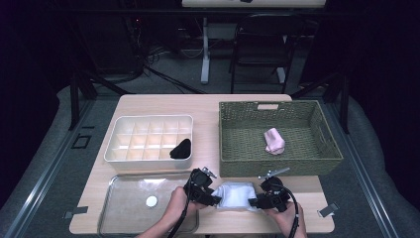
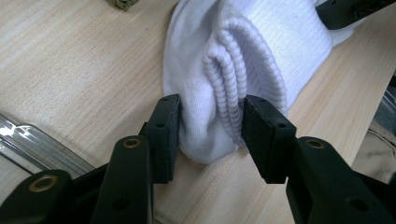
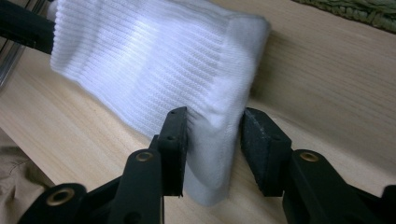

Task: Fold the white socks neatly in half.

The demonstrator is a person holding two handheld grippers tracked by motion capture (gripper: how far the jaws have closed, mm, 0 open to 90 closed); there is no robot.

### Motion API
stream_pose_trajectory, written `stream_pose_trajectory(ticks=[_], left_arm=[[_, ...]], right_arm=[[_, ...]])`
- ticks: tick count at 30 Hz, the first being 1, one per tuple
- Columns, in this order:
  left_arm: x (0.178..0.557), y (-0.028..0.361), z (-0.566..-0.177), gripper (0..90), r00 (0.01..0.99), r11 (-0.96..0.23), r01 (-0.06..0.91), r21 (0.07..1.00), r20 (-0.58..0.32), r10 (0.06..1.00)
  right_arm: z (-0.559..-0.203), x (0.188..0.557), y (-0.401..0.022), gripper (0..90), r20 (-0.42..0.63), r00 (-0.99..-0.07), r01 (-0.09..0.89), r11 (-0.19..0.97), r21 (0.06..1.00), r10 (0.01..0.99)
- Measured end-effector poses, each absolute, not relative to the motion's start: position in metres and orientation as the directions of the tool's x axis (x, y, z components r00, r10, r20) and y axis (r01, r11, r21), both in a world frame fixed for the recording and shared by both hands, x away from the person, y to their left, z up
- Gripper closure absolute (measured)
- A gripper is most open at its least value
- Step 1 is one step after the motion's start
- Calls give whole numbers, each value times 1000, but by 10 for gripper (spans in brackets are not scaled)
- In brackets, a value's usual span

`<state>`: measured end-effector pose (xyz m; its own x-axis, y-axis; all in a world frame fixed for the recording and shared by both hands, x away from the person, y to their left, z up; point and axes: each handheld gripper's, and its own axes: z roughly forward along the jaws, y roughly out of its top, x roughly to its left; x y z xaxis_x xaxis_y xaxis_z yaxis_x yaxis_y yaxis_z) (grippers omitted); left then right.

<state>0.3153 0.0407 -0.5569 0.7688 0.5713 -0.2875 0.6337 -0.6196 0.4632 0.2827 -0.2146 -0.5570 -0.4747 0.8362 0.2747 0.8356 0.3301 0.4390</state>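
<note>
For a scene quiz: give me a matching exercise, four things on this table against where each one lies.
Things:
1. white sock
2. pink bundle
3. black bundle
4. white round disc

Places:
A. in the clear tray
B. in a corner cell of the white divided box
C. on the tabletop between both sets of jaws
D. in the woven basket

Pairs: 1-C, 2-D, 3-B, 4-A

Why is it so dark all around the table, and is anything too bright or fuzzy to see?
High view: the room behind is nearly black; light falls on the pale wooden table, and the folded white ribbed sock glows so bright its ribs vanish. Left gripper view: sock sharp and evenly lit, glare on the clear tray's rim. Right gripper view: ribs crisp, near black jaws slightly soft.
</note>
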Motion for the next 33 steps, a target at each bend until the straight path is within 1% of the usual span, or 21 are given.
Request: stream_pose_trajectory(ticks=[5, 10, 12, 13, 14, 16, 17, 24, 28, 33], left_arm=[[316, 41, -558, 614, 772, -622, 631, 464, -294, 564], [316, 42, -558, 644, 776, -625, 626, 466, -293, 559], [316, 42, -558, 650, 777, -627, 624, 466, -293, 556], [316, 42, -559, 650, 777, -626, 625, 466, -296, 555], [316, 42, -559, 656, 775, -622, 628, 468, -299, 557], [317, 43, -559, 657, 773, -620, 630, 468, -304, 556], [317, 43, -559, 665, 775, -620, 628, 469, -305, 554], [318, 44, -559, 695, 775, -615, 628, 477, -312, 550], [318, 44, -559, 704, 780, -619, 622, 480, -307, 545], [317, 44, -559, 714, 779, -615, 622, 485, -307, 546]], right_arm=[[-556, 283, -213, 660, 259, -498, 828, 366, 425, 827], [-554, 283, -207, 657, 213, -518, 817, 406, 409, 828], [-554, 283, -206, 662, 211, -519, 818, 409, 405, 828], [-554, 283, -206, 672, 218, -513, 821, 400, 407, 831], [-554, 285, -208, 716, 240, -516, 825, 402, 397, 822], [-554, 285, -209, 729, 251, -510, 828, 392, 400, 823], [-555, 285, -211, 769, 266, -500, 834, 376, 403, 824], [-554, 285, -212, 803, 284, -489, 839, 355, 413, 825], [-552, 285, -213, 806, 292, -503, 835, 372, 405, 813], [-549, 284, -216, 809, 317, -490, 839, 342, 422, 812]])
